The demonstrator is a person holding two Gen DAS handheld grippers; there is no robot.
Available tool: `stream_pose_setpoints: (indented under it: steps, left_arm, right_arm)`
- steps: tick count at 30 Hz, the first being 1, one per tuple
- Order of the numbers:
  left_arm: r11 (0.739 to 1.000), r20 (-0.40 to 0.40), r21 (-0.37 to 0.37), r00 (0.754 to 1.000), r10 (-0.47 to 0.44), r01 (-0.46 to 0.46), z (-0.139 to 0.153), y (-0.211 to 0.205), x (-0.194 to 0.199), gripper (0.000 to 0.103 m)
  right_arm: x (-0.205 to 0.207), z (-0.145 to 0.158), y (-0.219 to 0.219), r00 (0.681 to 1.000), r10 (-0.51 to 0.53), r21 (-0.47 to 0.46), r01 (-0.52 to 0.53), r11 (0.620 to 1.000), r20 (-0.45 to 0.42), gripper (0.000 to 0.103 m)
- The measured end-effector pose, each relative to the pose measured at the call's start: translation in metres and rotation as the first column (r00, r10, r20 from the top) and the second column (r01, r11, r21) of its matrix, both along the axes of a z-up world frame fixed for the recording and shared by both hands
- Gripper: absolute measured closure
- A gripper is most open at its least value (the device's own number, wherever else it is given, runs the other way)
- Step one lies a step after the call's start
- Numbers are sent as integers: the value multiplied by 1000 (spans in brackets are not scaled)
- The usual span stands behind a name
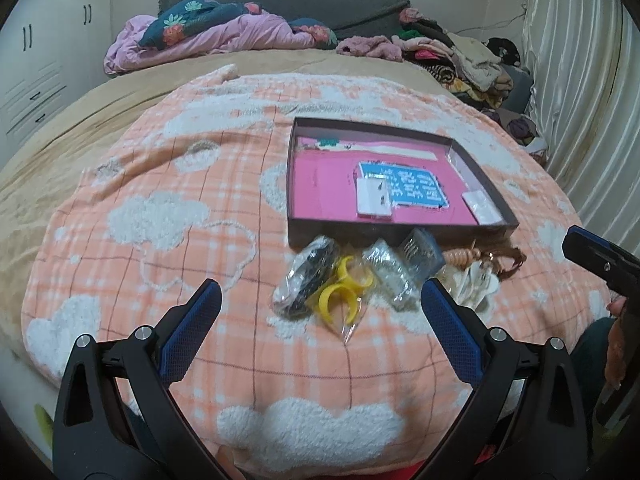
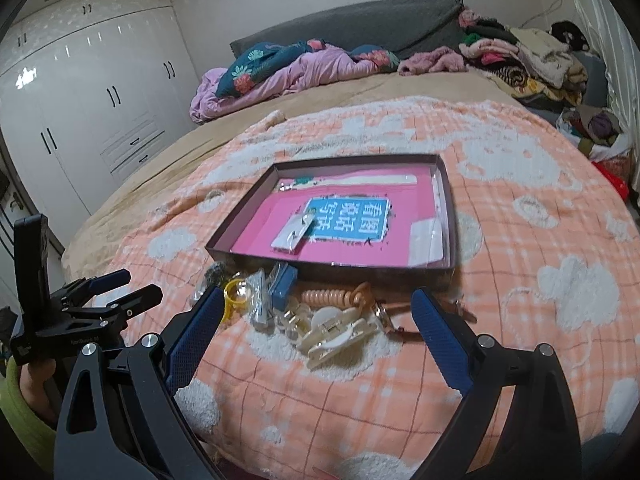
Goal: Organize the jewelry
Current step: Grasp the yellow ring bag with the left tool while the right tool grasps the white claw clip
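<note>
A shallow dark box (image 1: 400, 230) (image 2: 332, 271) with a pink floor lies on the orange checked blanket; inside are a blue card (image 1: 412, 190) (image 2: 352, 220) and a white earring card (image 1: 374, 200) (image 2: 292, 236). In front of the box lies a pile of jewelry: yellow rings in a clear bag (image 1: 340, 296) (image 2: 234, 300), a bagged dark bracelet (image 1: 308, 276), small clear packets (image 1: 390, 276), a cream hair claw (image 2: 340, 336) and a coiled peach hair tie (image 2: 332, 298). My left gripper (image 1: 320, 300) is open just short of the pile. My right gripper (image 2: 316, 312) is open over the hair claw.
The blanket (image 1: 160, 208) covers a tan bed. Crumpled pink and floral bedding (image 1: 208, 36) lies at the headboard, a heap of clothes (image 1: 460, 56) at the far right. White wardrobes (image 2: 88, 120) stand to the left, a curtain (image 1: 580, 80) to the right.
</note>
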State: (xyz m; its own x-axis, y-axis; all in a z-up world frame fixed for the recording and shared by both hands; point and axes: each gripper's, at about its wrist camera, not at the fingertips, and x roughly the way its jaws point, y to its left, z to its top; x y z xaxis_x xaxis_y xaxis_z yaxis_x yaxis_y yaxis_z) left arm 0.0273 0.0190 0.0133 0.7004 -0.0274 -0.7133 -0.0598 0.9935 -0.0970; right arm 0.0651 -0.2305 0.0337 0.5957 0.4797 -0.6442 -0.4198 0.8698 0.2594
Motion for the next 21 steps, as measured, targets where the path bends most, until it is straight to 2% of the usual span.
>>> stream_pose_setpoints:
  steps: [11,16,18,21]
  left_arm:
    - [1000,-83,-20,997,-2,0,-34,11,-7,11]
    - [997,-119,-62,991,-54,47,-51,4,-7,34]
    - [995,-132,-74,988,-73,64,-58,1,-4,51]
    - [992,-151,-102,984,-90,75,-66,-2,2,54]
  right_arm:
    - [6,-33,9,993,4,-13,-6,1000,-116,9]
    - [12,-52,16,982,-4,-18,1,1000,-188,12]
    - [15,-57,17,979,-11,-12,9,1000,-206,13]
    - [20,-66,17,970,-25,3,27,1000,-244,14]
